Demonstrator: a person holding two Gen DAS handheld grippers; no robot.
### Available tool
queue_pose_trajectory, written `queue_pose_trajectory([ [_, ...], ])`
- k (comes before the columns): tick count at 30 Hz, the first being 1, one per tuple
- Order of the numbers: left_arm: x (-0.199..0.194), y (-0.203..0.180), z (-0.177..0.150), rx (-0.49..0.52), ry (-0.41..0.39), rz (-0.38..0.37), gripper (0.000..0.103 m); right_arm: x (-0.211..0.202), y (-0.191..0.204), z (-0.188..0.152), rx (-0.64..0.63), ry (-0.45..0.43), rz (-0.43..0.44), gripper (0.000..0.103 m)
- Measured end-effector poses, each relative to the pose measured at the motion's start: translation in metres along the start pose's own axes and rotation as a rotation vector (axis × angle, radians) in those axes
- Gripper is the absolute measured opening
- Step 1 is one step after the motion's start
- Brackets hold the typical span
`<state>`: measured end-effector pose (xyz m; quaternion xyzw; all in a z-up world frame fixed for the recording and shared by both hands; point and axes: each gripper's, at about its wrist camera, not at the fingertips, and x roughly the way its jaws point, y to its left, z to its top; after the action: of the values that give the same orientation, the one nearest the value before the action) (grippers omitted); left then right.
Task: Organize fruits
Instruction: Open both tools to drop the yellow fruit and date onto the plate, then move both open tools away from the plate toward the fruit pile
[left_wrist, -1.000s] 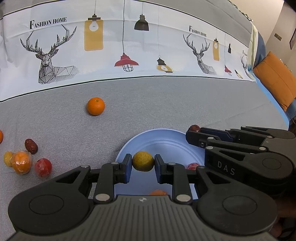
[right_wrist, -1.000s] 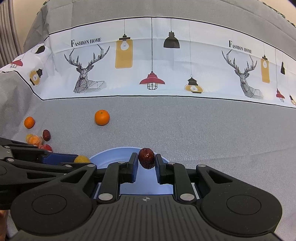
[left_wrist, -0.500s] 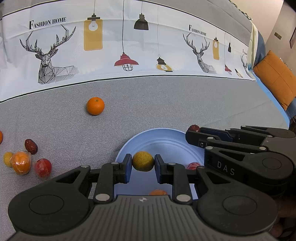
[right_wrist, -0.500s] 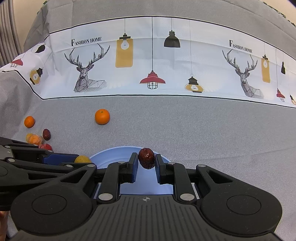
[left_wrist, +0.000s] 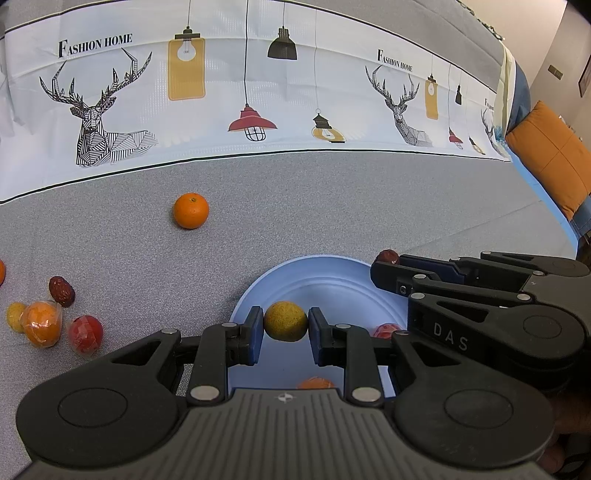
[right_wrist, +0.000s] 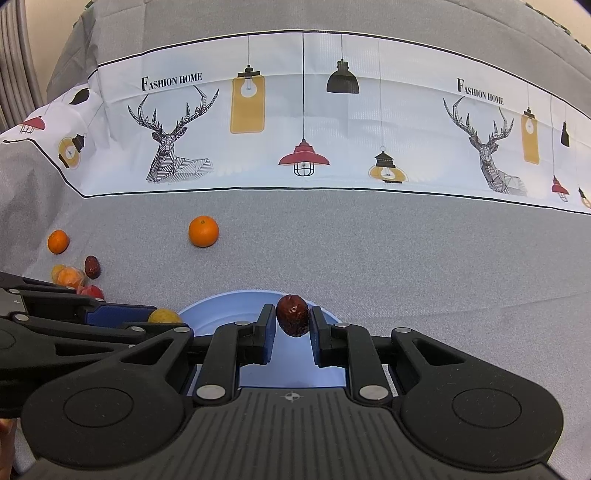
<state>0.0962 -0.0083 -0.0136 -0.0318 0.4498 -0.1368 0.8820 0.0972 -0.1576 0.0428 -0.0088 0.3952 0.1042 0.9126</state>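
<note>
Orange fruit (left_wrist: 314, 383) half-hidden behind left claw (left_wrist: 285, 328)

Black left gripper (left_wrist: 285, 325), blue-padded jaws, silver screws, white "DAS" lettering

Red date (right_wrist: 292, 319) in right tool (right_wrist: 292, 334), above blue plate (right_wrist: 221, 306)

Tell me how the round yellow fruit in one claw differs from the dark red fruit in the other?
The round yellow fruit is speckled and bigger; the dark red wrinkled fruit is smaller and oval. The left gripper holds the yellow one, the right gripper the red. Both are pinched above the light blue bowl.
</note>
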Motion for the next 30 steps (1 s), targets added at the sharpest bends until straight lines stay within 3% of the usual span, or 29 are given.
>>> queue_pose_trajectory([
  [10, 0.0015, 0.0006, -0.0001, -0.002, 0.007, -0.001, 0.028, 0.0014, 0.0002, 0.0014, 0.0, 0.015, 0.005, 0.021],
  [15, 0.0035, -0.0016, -0.001, 0.012, 0.02, -0.002, 0.03, 0.002, -0.0024, 0.0034, 0.014, 0.018, -0.015, 0.041],
  [30, -0.0021, 0.0025, 0.0004, -0.004, 0.007, 0.014, 0.033, 0.0007, -0.005, 0.0061, 0.037, 0.008, -0.036, 0.043],
])
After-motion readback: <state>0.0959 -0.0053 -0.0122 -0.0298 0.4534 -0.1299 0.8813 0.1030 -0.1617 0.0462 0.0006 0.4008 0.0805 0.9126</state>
